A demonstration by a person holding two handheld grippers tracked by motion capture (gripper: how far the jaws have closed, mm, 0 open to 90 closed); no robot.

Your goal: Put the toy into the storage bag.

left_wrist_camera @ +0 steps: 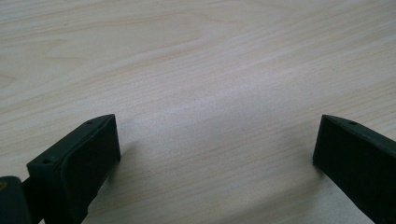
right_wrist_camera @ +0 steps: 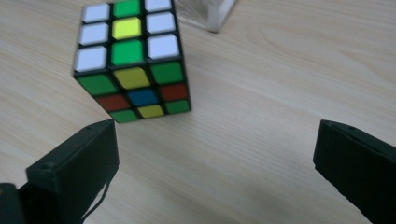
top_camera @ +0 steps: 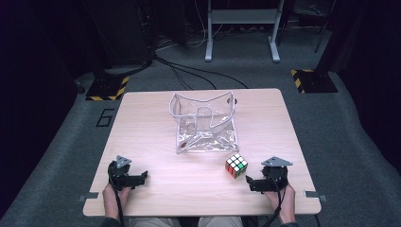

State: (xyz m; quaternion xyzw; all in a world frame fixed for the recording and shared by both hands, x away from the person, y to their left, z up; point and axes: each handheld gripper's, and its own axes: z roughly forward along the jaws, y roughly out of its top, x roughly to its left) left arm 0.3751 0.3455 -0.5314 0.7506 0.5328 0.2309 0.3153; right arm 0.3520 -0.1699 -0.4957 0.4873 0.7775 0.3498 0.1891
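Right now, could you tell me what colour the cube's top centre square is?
Yellow, clearest in the right gripper view on the cube.

on the table (top_camera: 142, 137), the cube (top_camera: 236, 165) lies before the pouch's (top_camera: 204, 123) right corner.

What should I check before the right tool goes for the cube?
1. Right tool open wide enough for the puzzle cube: ok, jaws stand far apart.
2. Cube centred between the jaws: not ok, in the right gripper view it sits toward the left jaw.
3. Cube free of the clear pouch: ok, a gap of bare table lies between them.
4. Pouch mouth open: ok, the top rim stands spread; whether the cube fits, cannot tell.
5. Left tool empty and clear of the work: ok, open over bare wood.
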